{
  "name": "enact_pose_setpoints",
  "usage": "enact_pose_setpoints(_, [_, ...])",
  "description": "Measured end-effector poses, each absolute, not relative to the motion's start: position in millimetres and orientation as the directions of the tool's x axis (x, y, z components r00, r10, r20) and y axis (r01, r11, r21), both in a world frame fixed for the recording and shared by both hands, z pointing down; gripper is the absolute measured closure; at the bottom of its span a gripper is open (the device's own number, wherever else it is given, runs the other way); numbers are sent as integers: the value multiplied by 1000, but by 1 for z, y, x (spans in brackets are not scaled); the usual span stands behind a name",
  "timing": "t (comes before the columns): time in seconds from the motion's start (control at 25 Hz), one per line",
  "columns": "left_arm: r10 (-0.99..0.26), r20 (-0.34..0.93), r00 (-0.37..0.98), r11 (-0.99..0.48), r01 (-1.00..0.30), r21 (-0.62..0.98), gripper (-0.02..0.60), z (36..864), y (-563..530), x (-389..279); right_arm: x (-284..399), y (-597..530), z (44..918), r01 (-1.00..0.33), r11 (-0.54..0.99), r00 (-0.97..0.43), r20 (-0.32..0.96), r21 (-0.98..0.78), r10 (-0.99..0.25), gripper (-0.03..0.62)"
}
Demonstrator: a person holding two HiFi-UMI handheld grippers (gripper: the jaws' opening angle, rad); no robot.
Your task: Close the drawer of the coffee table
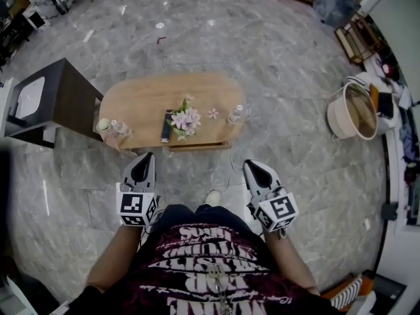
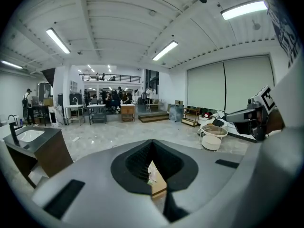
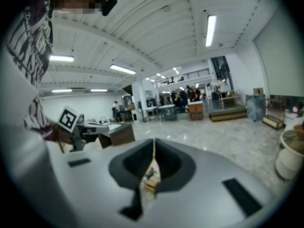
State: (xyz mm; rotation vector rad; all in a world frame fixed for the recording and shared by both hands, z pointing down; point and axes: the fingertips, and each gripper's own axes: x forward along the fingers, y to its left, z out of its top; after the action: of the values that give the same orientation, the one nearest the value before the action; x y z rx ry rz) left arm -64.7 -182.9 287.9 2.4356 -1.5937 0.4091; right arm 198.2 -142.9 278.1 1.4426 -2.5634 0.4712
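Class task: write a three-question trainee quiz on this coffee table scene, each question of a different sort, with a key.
1. In the head view, what dark, flat thing lies just left of the flowers on the coffee table?
2. The drawer juts from the table's side: A) nearest the person; B) farthest from the person; C) at the left end.
3. True or false: the left gripper and right gripper both stand open.
Key: 1 remote control; 2 A; 3 false, both are shut and empty.
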Motion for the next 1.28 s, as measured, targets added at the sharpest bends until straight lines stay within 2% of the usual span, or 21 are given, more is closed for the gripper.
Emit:
enact_pose_setpoints(0.16, [-876, 332, 351, -367, -930, 16, 560, 291, -185, -46, 203, -156, 285, -818, 547, -575, 291, -178, -765, 559])
enact_pose_setpoints(0.44, [-844, 440, 307, -340, -940, 4, 561, 329, -183, -48, 200, -171, 323, -782, 566, -623, 339, -261, -705, 559])
enact_pose_setpoints(0.64, [-757, 598, 263, -331, -944, -5, 561, 404, -166, -63, 198, -170, 378, -770, 563, -635, 435, -299, -638, 559])
enact_pose_setpoints(0.84, [-717, 653, 245, -350, -936, -33, 560, 481, -202, -77, 200, -200, 438, -770, 572, -623, 526, -283, -579, 559])
enact_pose_setpoints(1.04, [-634, 740, 225, -438, -893, -103, 560, 584, -218, -86, 209, -239, 509, -771, 582, -609, 566, -258, -556, 559])
enact_pose_setpoints(1.28, [-580, 795, 179, -439, -890, -120, 560, 708, -242, -104, 225, -281, 636, -755, 630, -575, 644, -181, -505, 559])
